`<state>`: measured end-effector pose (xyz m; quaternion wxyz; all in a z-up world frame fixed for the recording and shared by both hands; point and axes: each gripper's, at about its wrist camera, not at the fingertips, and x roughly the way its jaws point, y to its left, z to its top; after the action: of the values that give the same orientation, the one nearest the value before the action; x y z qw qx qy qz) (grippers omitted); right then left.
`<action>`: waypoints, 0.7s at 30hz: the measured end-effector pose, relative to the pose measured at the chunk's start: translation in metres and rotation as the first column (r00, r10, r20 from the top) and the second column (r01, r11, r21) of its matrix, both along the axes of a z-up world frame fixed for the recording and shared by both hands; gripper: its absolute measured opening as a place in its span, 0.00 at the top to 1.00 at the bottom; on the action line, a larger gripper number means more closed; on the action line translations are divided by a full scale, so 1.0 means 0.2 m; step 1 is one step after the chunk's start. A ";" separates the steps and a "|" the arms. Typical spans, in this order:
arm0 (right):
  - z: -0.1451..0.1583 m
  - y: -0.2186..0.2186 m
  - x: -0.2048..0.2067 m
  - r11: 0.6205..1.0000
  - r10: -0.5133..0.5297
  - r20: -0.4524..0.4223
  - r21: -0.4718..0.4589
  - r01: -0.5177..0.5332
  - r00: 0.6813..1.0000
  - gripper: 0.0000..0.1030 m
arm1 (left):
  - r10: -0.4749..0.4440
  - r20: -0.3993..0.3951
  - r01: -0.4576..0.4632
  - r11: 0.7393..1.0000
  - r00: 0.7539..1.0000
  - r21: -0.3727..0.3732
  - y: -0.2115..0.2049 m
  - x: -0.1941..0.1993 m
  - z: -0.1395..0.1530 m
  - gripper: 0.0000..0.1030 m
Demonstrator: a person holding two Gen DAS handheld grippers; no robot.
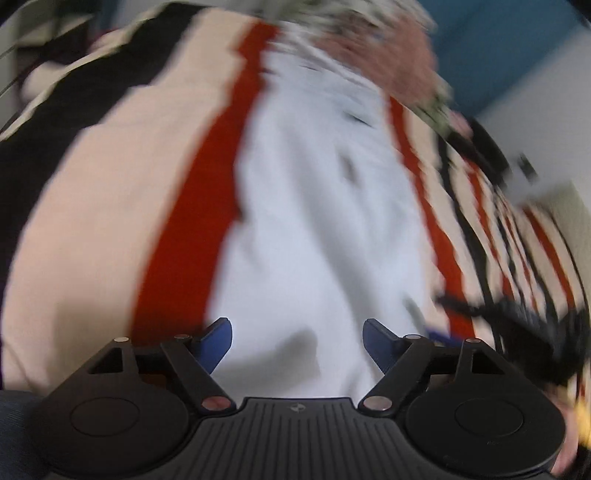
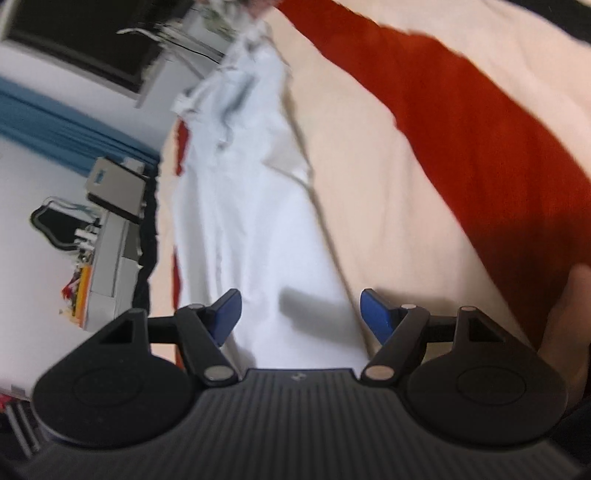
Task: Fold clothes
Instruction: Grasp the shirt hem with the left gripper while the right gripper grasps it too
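Note:
A white garment (image 1: 306, 229) lies stretched lengthwise on a bed cover with cream, red and black stripes (image 1: 122, 221). My left gripper (image 1: 297, 341) is open and empty just above the garment's near end, its blue fingertips (image 1: 218, 339) apart. In the right wrist view the same white garment (image 2: 251, 206) runs away from me as a long strip. My right gripper (image 2: 299, 314) is open and empty over its near end. Both views are motion-blurred.
The striped cover (image 2: 461, 140) fills most of both views. A patterned cloth pile (image 1: 354, 33) lies at the garment's far end. The bed's edge (image 2: 147, 236) is at the left, with a grey unit (image 2: 114, 229) and a blue-banded wall beyond. Dark gear (image 1: 517, 332) sits at the right.

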<state>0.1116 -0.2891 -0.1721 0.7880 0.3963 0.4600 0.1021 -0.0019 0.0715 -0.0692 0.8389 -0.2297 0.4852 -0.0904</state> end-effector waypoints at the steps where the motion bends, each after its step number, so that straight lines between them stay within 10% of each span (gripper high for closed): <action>1: -0.01 0.01 0.00 1.000 0.003 -0.017 0.003 -0.003 1.000 0.29 | 0.033 -0.021 -0.034 0.999 0.999 -0.024 0.04 0.03 -0.04 0.23; 6: -0.05 0.06 -0.01 0.998 0.063 -0.063 0.035 -0.061 0.996 0.34 | 0.111 -0.134 -0.129 0.983 0.985 -0.132 0.17 0.10 -0.17 0.23; 12: -0.06 0.14 -0.07 0.985 0.154 -0.082 0.095 -0.146 0.985 0.44 | 0.010 -0.115 -0.022 0.994 0.993 -0.108 0.08 0.08 -0.18 0.22; 15: -0.06 0.19 -0.11 0.985 0.172 -0.100 0.048 -0.168 0.980 0.47 | -0.046 -0.110 0.035 0.994 0.993 -0.100 0.04 0.06 -0.17 0.39; 19: -0.02 0.24 -0.17 0.984 0.159 -0.094 -0.066 -0.166 0.983 0.83 | -0.057 -0.118 0.047 0.995 0.991 -0.093 0.02 0.04 -0.17 0.92; 21: 0.01 0.23 -0.19 0.986 0.134 -0.071 -0.090 -0.140 0.988 0.88 | -0.042 -0.101 0.030 0.993 0.994 -0.112 0.04 0.03 -0.16 0.96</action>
<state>0.0729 -0.2437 -0.1705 0.7818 0.3289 0.5157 0.1209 0.0033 0.0797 -0.1016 0.7968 -0.2712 0.5264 -0.1201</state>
